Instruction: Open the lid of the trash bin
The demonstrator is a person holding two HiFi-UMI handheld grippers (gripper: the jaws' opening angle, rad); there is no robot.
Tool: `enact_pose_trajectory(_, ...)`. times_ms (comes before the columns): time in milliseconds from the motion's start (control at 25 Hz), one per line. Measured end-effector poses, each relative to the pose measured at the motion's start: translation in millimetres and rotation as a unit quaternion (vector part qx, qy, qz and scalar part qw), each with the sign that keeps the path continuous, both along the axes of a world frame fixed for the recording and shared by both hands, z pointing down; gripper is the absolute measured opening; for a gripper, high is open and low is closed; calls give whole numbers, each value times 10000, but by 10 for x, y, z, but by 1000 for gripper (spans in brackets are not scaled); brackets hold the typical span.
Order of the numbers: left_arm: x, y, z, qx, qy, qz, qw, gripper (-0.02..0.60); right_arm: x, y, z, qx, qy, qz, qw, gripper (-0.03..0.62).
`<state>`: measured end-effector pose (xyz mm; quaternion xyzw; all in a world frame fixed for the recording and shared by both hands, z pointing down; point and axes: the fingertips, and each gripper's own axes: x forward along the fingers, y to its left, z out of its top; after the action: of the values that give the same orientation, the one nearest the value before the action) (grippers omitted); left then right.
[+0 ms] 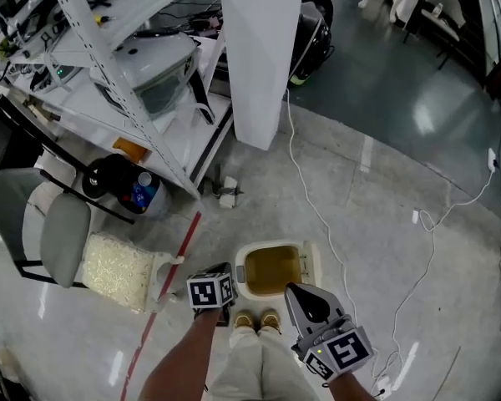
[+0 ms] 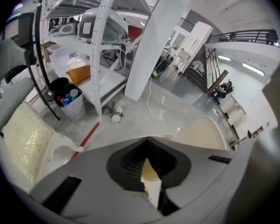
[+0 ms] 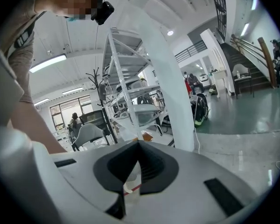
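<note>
The bin [image 1: 271, 270] sits on the floor [image 1: 376, 224] in the lower middle of the head view, just above the person's shoes [image 1: 257, 320]. It has a pale rim, and its top shows yellow-brown. A pale round piece at its right side looks like the lid [image 2: 200, 134] tipped up.

The left tongs [image 2: 147, 141] are at the bin's left side. They are pressed together at the tips and hold nothing. The yellow of the bin shows through the thin slit behind the tips. The right tongs [image 1: 292, 289] are at the bin's lower right and cover that corner in the head view. Their tips are pressed together too, with nothing in them.

A white cable [image 1: 317, 207] runs over the floor from the top of the frame and passes just right of the bin. A red line [image 1: 171, 274] on the floor lies to the left of the bin, and past it is a bumpy white pad [image 1: 117, 270]. Farther left is a grey chair [image 1: 42, 224]. A bucket [image 1: 138, 195] with bottles stands under a white shelf [image 1: 142, 65] in the upper left. A big white pillar [image 1: 259, 57] stands at the top middle, well apart from the bin.
</note>
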<state>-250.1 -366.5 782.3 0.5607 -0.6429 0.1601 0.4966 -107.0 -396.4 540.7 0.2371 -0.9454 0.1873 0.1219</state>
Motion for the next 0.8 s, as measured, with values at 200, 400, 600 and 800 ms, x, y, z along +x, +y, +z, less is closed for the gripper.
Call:
enact_pose_trajectory(200, -144, -220, -918, 489, -203, 103, 9985, -9, 10, 34, -498, 234, -96, -65, 9997, 32)
enact_pose_trajectory(400, -230, -257, -1820, 850, -330, 36, 9958, -9, -5, 104, -1017, 412, -181, -91, 9989, 32)
enact_pose_trajectory(600, -169, -208, -2530, 1191, -415, 130, 9919, -9, 45, 266, -1246, 507, -262, -208, 9982, 32)
enact_pose_trajectory(800, -83, -206, -3235, 1801, -469, 244, 9822, -9, 86, 334, -1530, 726, -363, -263, 9963, 32)
